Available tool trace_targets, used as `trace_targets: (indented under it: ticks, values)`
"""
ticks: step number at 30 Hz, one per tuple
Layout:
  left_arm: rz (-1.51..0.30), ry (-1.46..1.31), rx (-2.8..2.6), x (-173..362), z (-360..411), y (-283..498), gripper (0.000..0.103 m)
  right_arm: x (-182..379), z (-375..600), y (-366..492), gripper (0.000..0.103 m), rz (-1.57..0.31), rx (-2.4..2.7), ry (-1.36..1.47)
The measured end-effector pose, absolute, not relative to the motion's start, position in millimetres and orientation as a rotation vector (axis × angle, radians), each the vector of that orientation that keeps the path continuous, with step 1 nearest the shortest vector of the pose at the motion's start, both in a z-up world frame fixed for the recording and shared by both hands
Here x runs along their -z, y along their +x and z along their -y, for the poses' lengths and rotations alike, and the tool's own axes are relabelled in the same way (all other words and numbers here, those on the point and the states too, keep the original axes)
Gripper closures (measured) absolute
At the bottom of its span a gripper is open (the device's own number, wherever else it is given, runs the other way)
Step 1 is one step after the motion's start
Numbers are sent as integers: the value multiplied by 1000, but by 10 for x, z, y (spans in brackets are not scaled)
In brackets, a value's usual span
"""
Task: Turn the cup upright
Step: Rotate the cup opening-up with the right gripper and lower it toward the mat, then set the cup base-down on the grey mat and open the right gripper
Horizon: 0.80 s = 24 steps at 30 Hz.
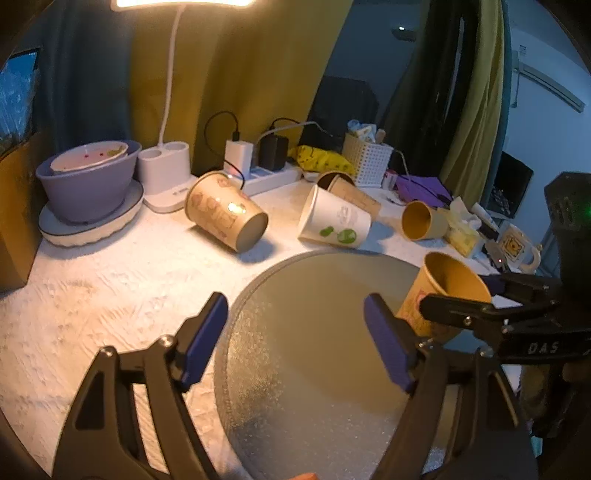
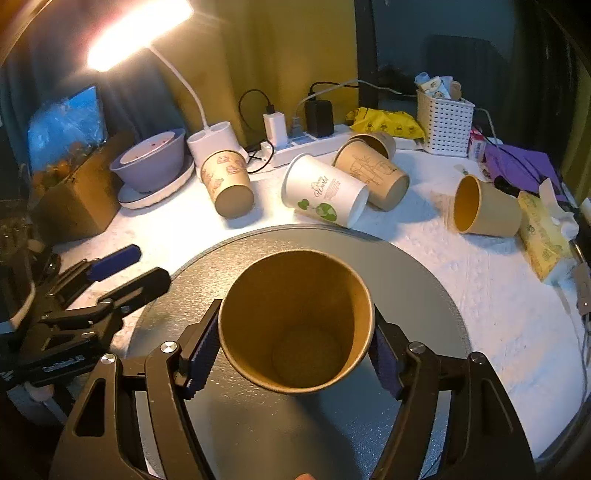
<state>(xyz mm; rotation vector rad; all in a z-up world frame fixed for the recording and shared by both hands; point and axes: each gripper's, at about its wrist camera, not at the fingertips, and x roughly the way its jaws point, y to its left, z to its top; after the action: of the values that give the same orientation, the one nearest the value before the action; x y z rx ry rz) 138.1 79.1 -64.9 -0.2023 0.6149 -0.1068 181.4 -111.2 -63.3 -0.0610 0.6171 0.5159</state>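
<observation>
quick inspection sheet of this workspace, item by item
surface: white textured table, round grey mat in front
job's things: brown cup mouth up over the mat; four cups on their sides behind, one the white cup
clutter: purple bowl, white basket, tissue pack
grippers: right gripper shut on the brown cup; left gripper open, holds nothing
cables: power strip with chargers plugged in
surroundings: desk lamp lit, yellow curtain
</observation>
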Motion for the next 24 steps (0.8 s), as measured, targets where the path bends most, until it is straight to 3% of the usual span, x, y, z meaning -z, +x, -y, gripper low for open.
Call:
trace_targets:
  ticks: [5, 24]
  values:
    - [-599, -193, 106, 631, -774, 1355, 14, 614, 1130, 1793, 27, -601, -515, -59]
    - [-536, -107, 152, 533, -543, 1202, 13, 548, 1466, 1322, 25, -545, -462, -23]
